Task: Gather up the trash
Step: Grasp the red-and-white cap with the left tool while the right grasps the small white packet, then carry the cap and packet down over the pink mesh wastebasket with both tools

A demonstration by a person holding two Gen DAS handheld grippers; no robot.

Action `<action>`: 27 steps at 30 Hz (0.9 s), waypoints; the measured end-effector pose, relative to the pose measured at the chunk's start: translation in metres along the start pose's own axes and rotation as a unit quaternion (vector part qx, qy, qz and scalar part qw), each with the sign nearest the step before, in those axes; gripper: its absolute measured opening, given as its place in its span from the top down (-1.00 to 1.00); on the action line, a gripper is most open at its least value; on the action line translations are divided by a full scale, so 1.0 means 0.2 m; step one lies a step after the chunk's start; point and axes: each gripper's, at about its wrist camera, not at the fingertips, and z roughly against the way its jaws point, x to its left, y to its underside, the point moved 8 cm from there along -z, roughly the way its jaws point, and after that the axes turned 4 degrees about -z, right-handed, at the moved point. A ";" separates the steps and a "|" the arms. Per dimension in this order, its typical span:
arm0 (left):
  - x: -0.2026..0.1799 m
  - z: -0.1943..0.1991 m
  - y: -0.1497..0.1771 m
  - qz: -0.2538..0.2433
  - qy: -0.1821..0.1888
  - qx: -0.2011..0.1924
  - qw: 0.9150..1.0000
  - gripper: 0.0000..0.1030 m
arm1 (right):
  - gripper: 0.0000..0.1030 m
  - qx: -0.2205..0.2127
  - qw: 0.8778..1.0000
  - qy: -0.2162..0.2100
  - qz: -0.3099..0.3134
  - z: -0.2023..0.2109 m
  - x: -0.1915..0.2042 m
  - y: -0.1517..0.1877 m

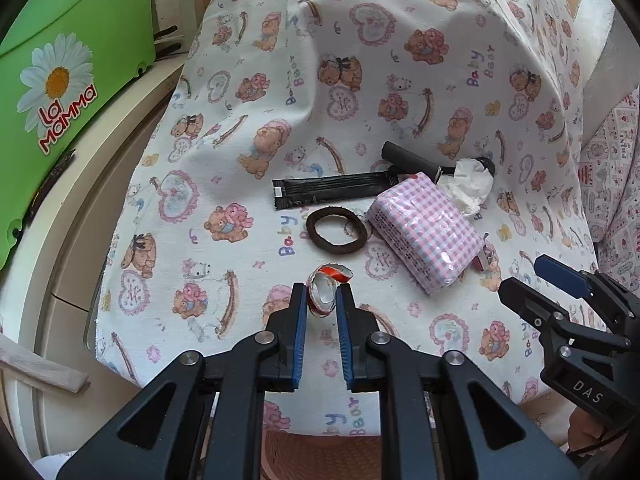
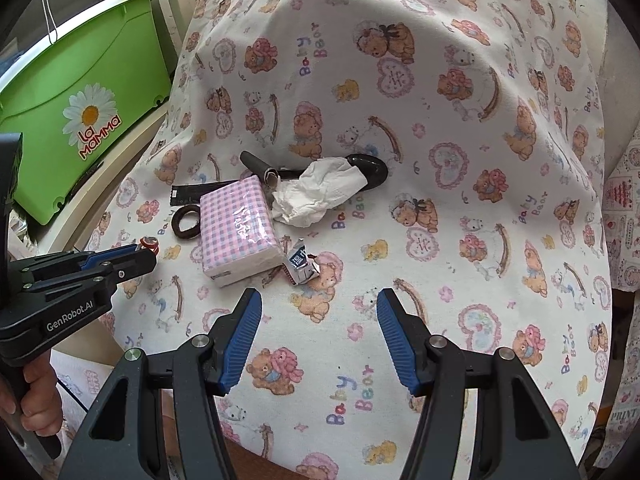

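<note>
On bear-print cloth [image 1: 224, 168], near edge, just nearer than hair tie [image 1: 337, 230]: my left claw [image 1: 322, 300] pinched red-white wrapper scrap [image 1: 326, 286]. Judged it feather-light, crinkly foil, slippery, easily crushed; took curled middle, gentle squeeze enough. My right claw [image 2: 318, 334] hung spread, empty, short of small crumpled packet [image 2: 300, 266] beside pink tissue pack [image 2: 238, 226].
</note>
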 end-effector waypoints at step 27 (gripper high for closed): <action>0.08 0.18 0.02 -0.004 -0.025 -0.078 0.997 0.76 | 0.56 -0.035 0.999 0.011 0.020 -0.02 0.04 -0.02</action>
